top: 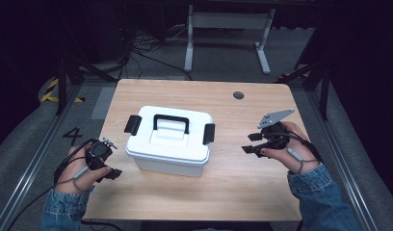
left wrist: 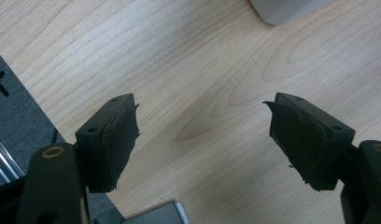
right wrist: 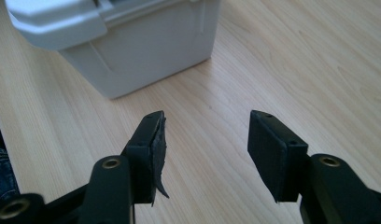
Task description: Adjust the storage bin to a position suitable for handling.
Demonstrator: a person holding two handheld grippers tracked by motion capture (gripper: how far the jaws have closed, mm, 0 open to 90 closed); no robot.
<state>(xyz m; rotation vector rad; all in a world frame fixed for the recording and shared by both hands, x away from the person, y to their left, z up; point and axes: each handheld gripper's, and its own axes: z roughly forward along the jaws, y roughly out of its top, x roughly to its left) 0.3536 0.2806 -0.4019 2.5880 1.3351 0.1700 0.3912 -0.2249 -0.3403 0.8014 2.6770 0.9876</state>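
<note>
A white plastic box (top: 169,140) with a black carry handle (top: 171,122) and a black latch at each end stands shut in the middle of the wooden table (top: 233,178). My left gripper (top: 111,174) is low at the box's left, open, with bare wood between its jaws (left wrist: 200,135); a corner of the box (left wrist: 286,8) shows at the top of its view. My right gripper (top: 252,143) hovers to the right of the box, open and empty (right wrist: 206,140), pointing toward the box's side wall (right wrist: 132,51).
A round grommet hole (top: 238,95) sits near the table's far edge. Beyond the table stand a white desk frame (top: 228,33), cables on the floor and dark stands on both sides. A floor mark "4" (top: 72,135) lies left of the table.
</note>
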